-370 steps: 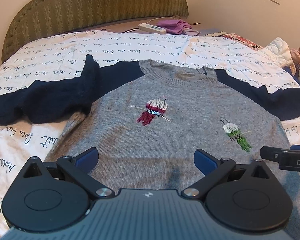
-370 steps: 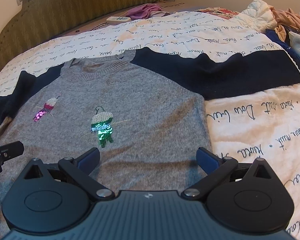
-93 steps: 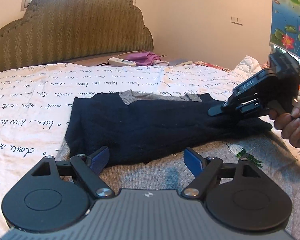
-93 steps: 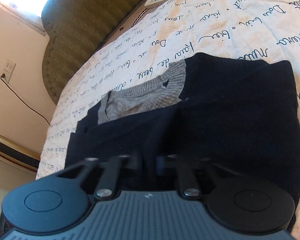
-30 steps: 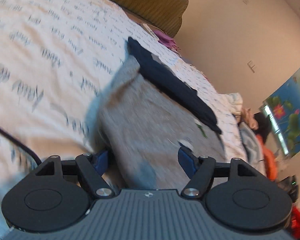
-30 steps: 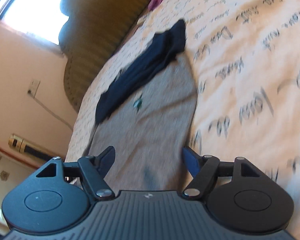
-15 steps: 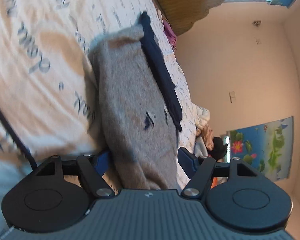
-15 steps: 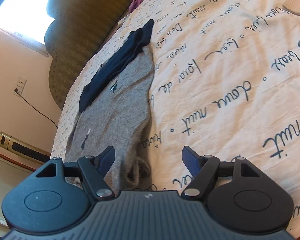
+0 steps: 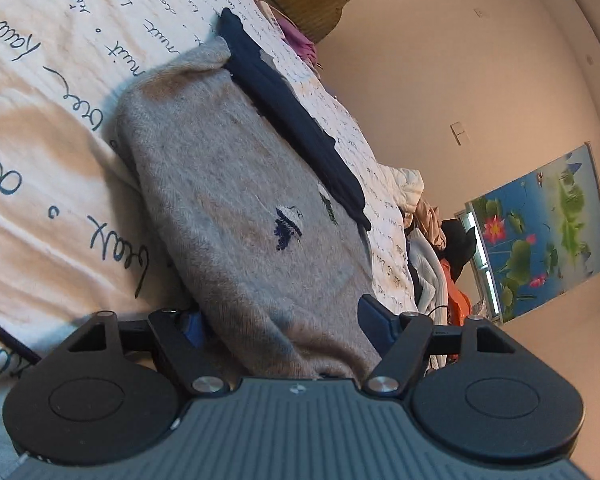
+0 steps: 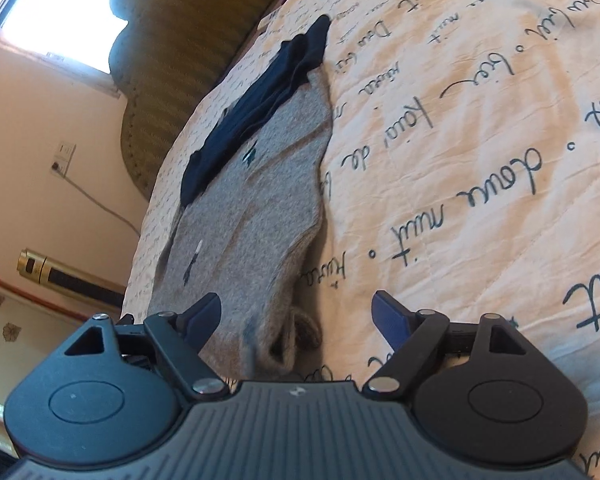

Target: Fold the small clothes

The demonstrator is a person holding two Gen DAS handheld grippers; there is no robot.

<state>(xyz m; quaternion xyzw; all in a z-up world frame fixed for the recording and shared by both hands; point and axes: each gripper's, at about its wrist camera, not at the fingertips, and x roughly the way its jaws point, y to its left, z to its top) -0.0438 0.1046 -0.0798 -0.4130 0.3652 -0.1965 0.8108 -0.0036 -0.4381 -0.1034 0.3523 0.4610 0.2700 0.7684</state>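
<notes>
**Both grippers at the sweater's hem, sleeves already folded in**

Since the earliest frames, where the sweater lay spread flat with both navy sleeves out, the sleeves have been laid across the chest and both grippers have dropped to the bottom hem. Now the grey sweater (image 9: 236, 208) lies on the script-printed bedspread (image 9: 40, 92), its navy sleeves (image 9: 296, 120) stacked in a band near the collar end.

The left gripper (image 9: 278, 318) has the hem's left corner between its fingers; its jaws have just been closing, yet a gap shows at the right pad, so I judge it not yet clamped. The right gripper (image 10: 296, 316) has just been opening and stands wide, with the hem's right corner (image 10: 276, 344) bunched loosely between the jaws, nearer the left finger (no pad visibly presses on it).

The step in hand looks like seizing both hem corners to fold the bottom up toward the collar.

Risks from here:
- The right corner is rumpled into a curl, so closing there may catch one layer only, and the fold would drag askew.
- If one side grips before the other lifts, the hem would skew.
- A quick lift could tip the loose sleeves off the chest.
- The lower jaw might pinch bedspread with the knit.
</notes>
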